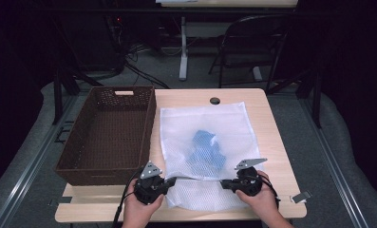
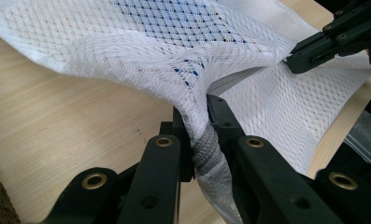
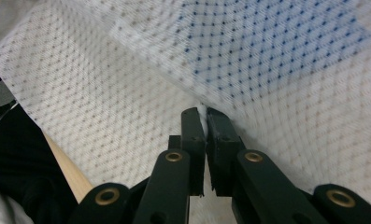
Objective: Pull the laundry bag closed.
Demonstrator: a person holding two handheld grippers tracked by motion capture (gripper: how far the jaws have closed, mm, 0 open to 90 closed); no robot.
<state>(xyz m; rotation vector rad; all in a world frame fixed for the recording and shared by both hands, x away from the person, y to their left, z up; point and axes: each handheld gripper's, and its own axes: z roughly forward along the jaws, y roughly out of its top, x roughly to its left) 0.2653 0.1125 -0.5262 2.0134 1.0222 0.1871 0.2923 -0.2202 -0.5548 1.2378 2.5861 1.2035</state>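
At six o'clock on the desk (image 1: 271, 123), my left gripper (image 1: 171, 181) and right gripper (image 1: 225, 183) pinch the mesh bag (image 1: 205, 128) with jaws pressed together on its near edge. I should lift evenly, keeping the blue cloth (image 1: 206, 147) inside, toward the basket (image 1: 77, 166) at nine o'clock.

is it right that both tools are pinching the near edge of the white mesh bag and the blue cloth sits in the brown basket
Not quite. The blue cloth is inside the white mesh bag, not in the brown basket, as the high view shows. Both the left tool and right tool do pinch the bag's near edge.
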